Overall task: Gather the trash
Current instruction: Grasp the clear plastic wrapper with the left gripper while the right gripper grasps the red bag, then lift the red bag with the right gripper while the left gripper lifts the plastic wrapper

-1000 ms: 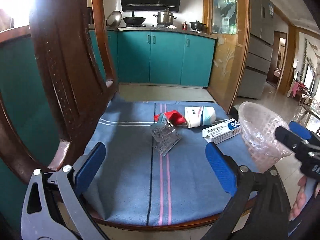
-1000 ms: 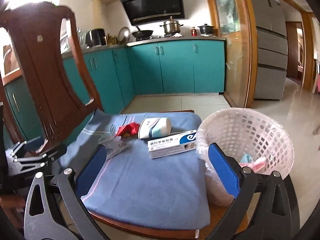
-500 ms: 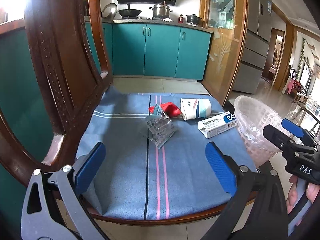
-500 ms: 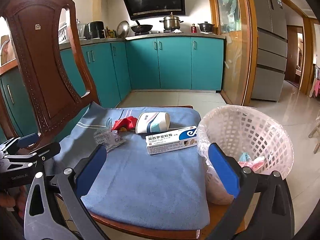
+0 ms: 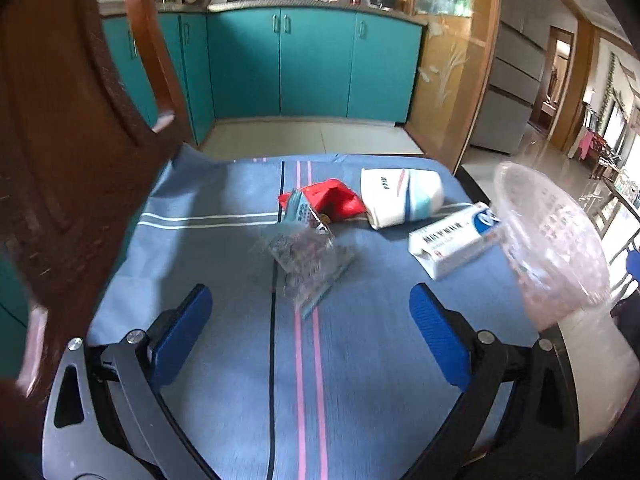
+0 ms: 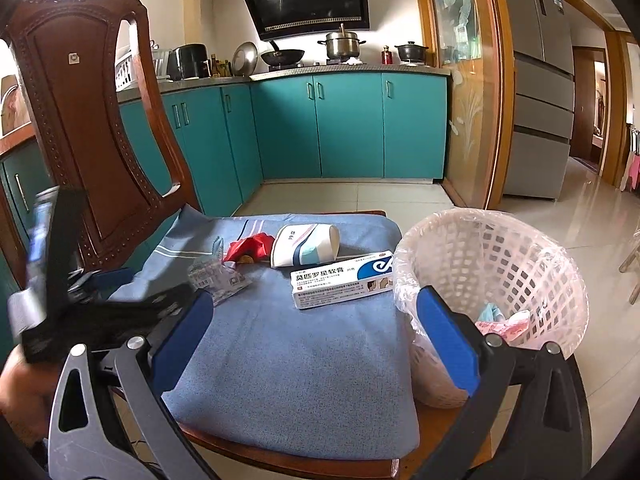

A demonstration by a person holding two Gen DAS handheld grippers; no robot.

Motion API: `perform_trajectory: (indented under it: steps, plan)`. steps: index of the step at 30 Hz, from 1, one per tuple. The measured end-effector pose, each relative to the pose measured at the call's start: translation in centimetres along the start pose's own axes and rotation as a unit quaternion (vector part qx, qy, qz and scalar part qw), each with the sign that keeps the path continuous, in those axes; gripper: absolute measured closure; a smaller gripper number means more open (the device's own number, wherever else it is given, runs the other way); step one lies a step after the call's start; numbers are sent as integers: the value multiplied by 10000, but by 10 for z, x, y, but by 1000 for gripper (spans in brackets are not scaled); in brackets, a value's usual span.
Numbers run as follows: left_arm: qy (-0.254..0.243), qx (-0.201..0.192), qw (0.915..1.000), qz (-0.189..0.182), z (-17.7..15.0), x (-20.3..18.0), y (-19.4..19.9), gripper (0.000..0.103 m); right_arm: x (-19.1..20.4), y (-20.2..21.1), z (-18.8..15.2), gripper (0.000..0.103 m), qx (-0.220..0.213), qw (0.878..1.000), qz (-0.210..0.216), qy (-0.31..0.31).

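On the blue cloth (image 5: 224, 264) over the chair seat lie a clear crinkled wrapper (image 5: 306, 260), a red wrapper (image 5: 332, 200), a tipped white paper cup (image 5: 400, 196) and a white-and-blue ointment box (image 5: 452, 240). A white mesh basket (image 5: 552, 240) with a plastic liner stands at the seat's right edge. My left gripper (image 5: 312, 332) is open and empty, just short of the clear wrapper. My right gripper (image 6: 316, 332) is open and empty over the seat's front, with the box (image 6: 340, 280), cup (image 6: 306, 244), wrapper (image 6: 218, 280) and basket (image 6: 492, 276) ahead.
The wooden chair back (image 6: 84, 128) rises at the left, close to my left gripper. The basket holds some pink and blue scraps (image 6: 500, 320). Teal kitchen cabinets (image 6: 344, 124) and tiled floor (image 6: 560, 220) lie beyond. The left gripper's body (image 6: 80, 304) shows blurred at the right wrist view's left.
My left gripper has moved forward and down toward the clear wrapper, which now looks larger and closer. My right gripper has barely moved. Both stay open.
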State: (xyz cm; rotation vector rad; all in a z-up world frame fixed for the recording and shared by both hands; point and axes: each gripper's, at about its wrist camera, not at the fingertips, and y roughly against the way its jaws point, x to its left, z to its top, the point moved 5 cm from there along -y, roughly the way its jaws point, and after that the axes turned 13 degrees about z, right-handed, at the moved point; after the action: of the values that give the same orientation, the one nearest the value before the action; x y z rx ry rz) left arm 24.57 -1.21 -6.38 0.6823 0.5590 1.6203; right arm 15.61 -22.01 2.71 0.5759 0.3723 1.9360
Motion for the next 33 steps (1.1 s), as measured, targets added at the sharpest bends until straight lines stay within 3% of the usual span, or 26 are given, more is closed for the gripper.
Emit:
perform_trajectory:
  steps: [3, 5, 7, 8, 10, 13, 16, 19, 21, 26, 30, 31, 32, 33]
  plan:
    - [65, 104, 9999, -6, 11, -5, -29, 16, -1, -2, -1, 4, 46, 10000, -24, -10]
    - [120, 311, 9994, -96, 10, -6, -44, 37, 0, -4, -1, 4, 62, 10000, -29, -3]
    - [163, 627, 9976, -261, 3, -6, -57, 81, 2, -6, -2, 4, 88, 10000, -27, 21]
    - [169, 749, 9967, -252, -1, -4, -61, 91, 3, -7, -1, 4, 90, 9999, -12, 42]
    - [248, 860, 9957, -248, -3, 2, -56, 101, 6, -10, 1, 4, 89, 9999, 75, 85]
    - [469, 525, 9971, -302, 3, 20, -18, 101, 11, -21, 7, 4, 133, 9995, 244, 120]
    - [541, -200, 9983, -3, 9, 43, 34, 101, 20, -48, 20, 4, 354, 9975, 556, 246]
    - [659, -778, 9946, 170, 9, 63, 70, 101, 37, -89, 34, 4, 652, 9930, 717, 677]
    - [744, -949, 9926, 125, 9, 69, 81, 101, 46, -117, 41, 4, 815, 9885, 805, 982]
    - [727, -1178, 9904, -48, 16, 78, 92, 101, 70, -207, 45, 5, 1805, 9573, 959, 2046]
    - [653, -1160, 9909, -185, 18, 78, 91, 102, 76, -255, 38, 17, 2342, 9386, 912, 2362]
    - [631, -1161, 9909, -251, 19, 77, 91, 102, 74, -268, 36, 32, 2568, 9342, 880, 2315]
    - [617, -1155, 9910, -278, 20, 76, 90, 102, 72, -277, 32, 38, 2754, 9313, 920, 2200]
    - [610, -1160, 9909, -310, 21, 75, 90, 102, 71, -283, 29, 52, 2934, 9282, 991, 2063]
